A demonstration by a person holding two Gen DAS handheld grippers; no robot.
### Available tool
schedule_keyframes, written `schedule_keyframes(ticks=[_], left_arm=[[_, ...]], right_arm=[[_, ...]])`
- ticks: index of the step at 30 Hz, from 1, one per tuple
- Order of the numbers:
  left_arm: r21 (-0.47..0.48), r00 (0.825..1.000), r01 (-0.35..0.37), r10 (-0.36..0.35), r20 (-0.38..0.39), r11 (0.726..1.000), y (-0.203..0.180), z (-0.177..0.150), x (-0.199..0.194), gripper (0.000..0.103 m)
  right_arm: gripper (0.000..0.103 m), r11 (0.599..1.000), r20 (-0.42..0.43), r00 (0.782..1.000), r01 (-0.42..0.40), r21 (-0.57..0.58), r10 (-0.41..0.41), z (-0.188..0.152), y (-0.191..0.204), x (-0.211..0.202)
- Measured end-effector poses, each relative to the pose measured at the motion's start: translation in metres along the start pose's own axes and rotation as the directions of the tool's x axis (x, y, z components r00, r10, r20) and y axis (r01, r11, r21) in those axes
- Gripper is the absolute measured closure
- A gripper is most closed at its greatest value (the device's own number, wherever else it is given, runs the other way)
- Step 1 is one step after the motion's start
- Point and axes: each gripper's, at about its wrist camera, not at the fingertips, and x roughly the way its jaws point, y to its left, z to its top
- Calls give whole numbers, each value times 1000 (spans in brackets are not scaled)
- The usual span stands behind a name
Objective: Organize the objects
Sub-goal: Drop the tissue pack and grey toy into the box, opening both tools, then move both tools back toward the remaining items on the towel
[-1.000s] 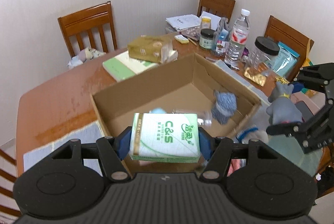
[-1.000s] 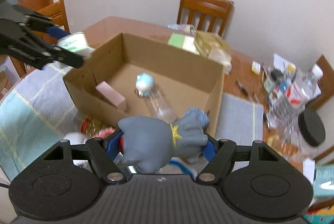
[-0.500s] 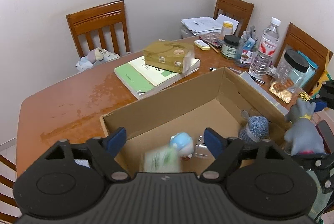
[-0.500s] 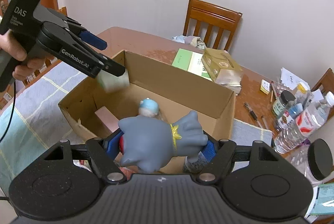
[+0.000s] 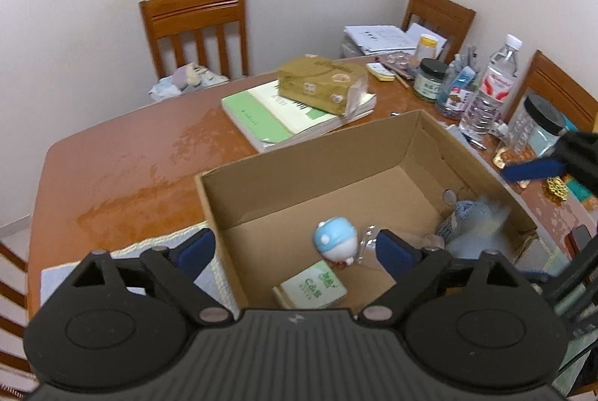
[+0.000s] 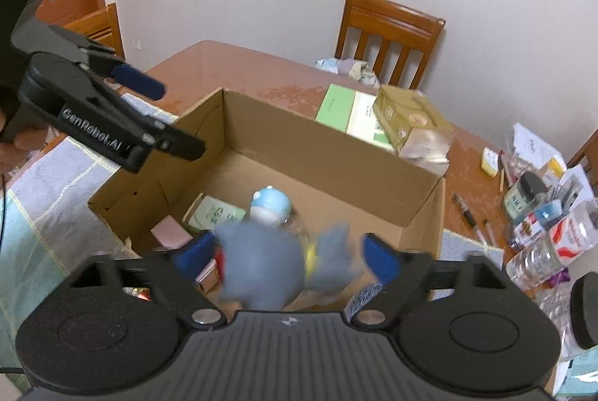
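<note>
An open cardboard box (image 5: 299, 154) (image 6: 329, 147) stands on the wooden table. My left gripper (image 5: 295, 247) (image 6: 164, 117) hovers over its near corner, jaws opening with nothing between them. Below it the green-and-white tissue pack (image 5: 312, 285) (image 6: 215, 214) lies on the box floor beside a clear bottle with a blue-and-white cap (image 5: 334, 240) (image 6: 271, 204). My right gripper (image 6: 287, 253) is over the box's other side, jaws opening. The grey plush toy (image 6: 261, 262) (image 5: 474, 225) is blurred and loose between its pads. A pink block (image 6: 170, 233) lies in the box.
Green books (image 5: 269, 117) with a tan paper pack (image 5: 321, 87) on them lie behind the box. Bottles and jars (image 5: 489, 91) crowd the right end of the table. Wooden chairs (image 5: 198, 27) stand around it. A checked cloth (image 6: 48, 199) lies under the box.
The left gripper opened and the tissue pack dropped into the box. The right gripper moved over the box and opened, and the grey plush toy is falling out of its grip.
</note>
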Motion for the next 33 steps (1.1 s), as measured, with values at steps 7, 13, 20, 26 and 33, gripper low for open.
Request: schedule_keyframes(ticks=[7, 13, 20, 26, 33], left_arm=[[-24, 999, -34, 34, 18, 999, -6, -18, -16, 9], [-87, 997, -71, 71, -8, 994, -11, -44, -23, 9], [-82, 992, -128, 126, -25, 988, -27, -72, -35, 9], [-89, 991, -129, 126, -37, 988, -41, -92, -42, 5], [-161, 995, -84, 75, -63, 983, -49, -120, -33, 4]], right_arm=[[0, 999, 33, 998, 50, 2, -50, -6, 3, -16], [0, 987, 48, 993, 101, 122, -107, -43, 1, -30], [0, 963, 20, 983, 173, 208, -181, -83, 8, -46], [0, 942, -35, 974, 225, 249, -224, -111, 12, -46], [0, 931, -93, 977, 212, 296, -193, -125, 12, -36]])
